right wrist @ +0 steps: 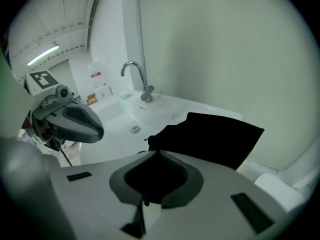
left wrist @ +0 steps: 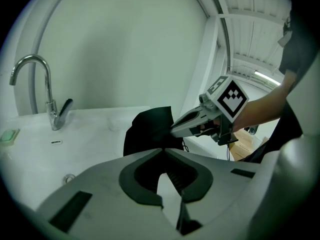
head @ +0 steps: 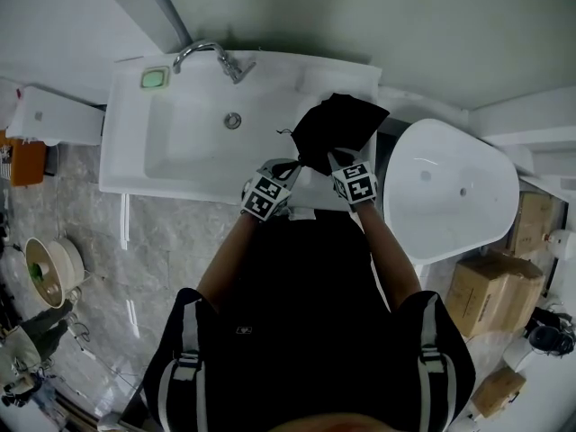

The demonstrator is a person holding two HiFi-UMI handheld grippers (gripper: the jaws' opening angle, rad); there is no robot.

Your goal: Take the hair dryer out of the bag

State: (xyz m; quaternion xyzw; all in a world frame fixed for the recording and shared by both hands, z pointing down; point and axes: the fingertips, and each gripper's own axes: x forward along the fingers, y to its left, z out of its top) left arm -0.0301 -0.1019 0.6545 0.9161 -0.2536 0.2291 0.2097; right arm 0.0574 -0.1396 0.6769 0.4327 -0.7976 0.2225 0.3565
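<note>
A black drawstring bag (head: 337, 129) lies on the right counter of the white sink (head: 135, 165). No hair dryer shows; what the bag holds is hidden. My right gripper (head: 335, 158) is at the bag's near edge and is shut on it. In the right gripper view, black fabric (right wrist: 215, 136) fills the space behind the closed tips of that gripper (right wrist: 152, 153), and a cord end hangs below. My left gripper (head: 290, 165) is shut, with its tips (left wrist: 163, 151) against the bag's (left wrist: 150, 129) near left corner. Whether it pinches cloth I cannot tell.
A chrome faucet (head: 211, 54) and a green soap dish (head: 155, 77) stand at the back of the sink, and the drain (head: 233, 121) is in the basin. A white oval tub (head: 450, 187) is close on the right. Cardboard boxes (head: 486, 286) sit on the floor beyond it.
</note>
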